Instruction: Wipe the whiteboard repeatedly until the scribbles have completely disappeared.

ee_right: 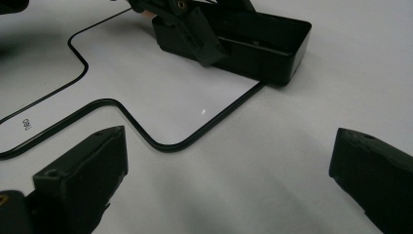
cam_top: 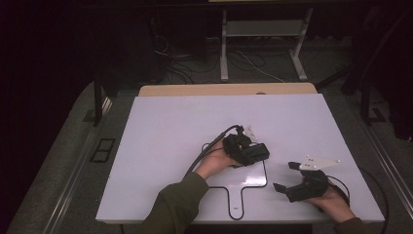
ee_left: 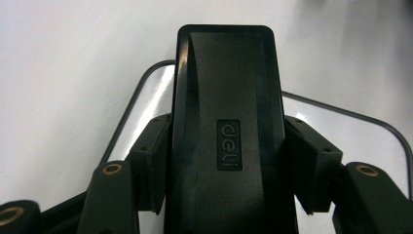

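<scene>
Left gripper (cam_top: 251,152) is clamped on a black box (ee_left: 228,131), one jaw pressed to each long side. In the left gripper view the box runs straight out between the jaws and well past their tips, its raised "deli" mark sitting level with the pads. From the right gripper view the same box (ee_right: 263,41) shows as an open-topped tray with a hollow inside, its far end low at the table and touching or just over the black outline (ee_right: 146,136) drawn there; I cannot tell whether it rests on the surface or is held just above it.

Under both grippers lies the white table (cam_top: 160,126), the largest thing in sight. The outline (cam_top: 243,187) on it is a rounded shape with a short stem toward the person, and the box (cam_top: 257,152) sits at its far right corner in the high view.

Right gripper (cam_top: 287,176) stands apart from the box, nearer the person and just outside the outline, with its jaws spread wide and nothing between them. The right gripper view looks across bare table toward the box ahead and slightly left of the jaws.

A hand (cam_top: 214,163) in an olive sleeve holds the left gripper; another hand (cam_top: 333,202) holds the right.
</scene>
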### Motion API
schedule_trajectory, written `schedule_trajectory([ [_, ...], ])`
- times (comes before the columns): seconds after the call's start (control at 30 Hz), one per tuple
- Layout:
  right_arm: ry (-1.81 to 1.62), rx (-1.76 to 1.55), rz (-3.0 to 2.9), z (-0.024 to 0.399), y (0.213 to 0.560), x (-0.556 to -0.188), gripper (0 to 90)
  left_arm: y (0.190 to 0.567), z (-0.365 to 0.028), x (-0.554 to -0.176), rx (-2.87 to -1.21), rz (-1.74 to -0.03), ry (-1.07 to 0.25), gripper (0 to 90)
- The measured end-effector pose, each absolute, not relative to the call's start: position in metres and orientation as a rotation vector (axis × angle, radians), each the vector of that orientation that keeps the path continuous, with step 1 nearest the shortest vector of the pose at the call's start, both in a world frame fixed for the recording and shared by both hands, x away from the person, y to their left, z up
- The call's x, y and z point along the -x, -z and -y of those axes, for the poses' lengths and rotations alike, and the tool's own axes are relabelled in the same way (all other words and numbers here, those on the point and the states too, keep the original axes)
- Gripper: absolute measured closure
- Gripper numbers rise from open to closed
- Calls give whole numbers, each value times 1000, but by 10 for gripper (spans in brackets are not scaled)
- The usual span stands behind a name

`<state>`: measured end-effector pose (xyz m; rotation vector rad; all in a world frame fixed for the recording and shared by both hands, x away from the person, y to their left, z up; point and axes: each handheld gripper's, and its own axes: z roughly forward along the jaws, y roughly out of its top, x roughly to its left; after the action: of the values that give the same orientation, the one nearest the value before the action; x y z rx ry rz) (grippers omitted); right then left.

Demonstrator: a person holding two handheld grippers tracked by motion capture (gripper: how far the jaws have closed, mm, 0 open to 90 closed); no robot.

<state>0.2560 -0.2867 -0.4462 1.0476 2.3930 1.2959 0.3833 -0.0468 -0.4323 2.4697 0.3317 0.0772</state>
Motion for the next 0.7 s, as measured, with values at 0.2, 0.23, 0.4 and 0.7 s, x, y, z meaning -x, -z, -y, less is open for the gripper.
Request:
schedule_trajectory([
  [0.2, -1299, -1049, -2390, 288, 446, -256, 0, 433, 37, -393, -2451, -421, -131, 391],
  [0.23, -1299, -1049, -2390, 288, 446, -256, 0, 433, 33, -395, -2447, -442, -138, 391],
  [0.4, -1296, -1048, -2393, 287, 446, -256, 0, 434, 21, -403, -2427, -505, -165, 391],
  [0.7, -1295, -1047, -2393, 286, 446, -256, 0, 432, 41, -384, -2483, -377, -175, 391],
])
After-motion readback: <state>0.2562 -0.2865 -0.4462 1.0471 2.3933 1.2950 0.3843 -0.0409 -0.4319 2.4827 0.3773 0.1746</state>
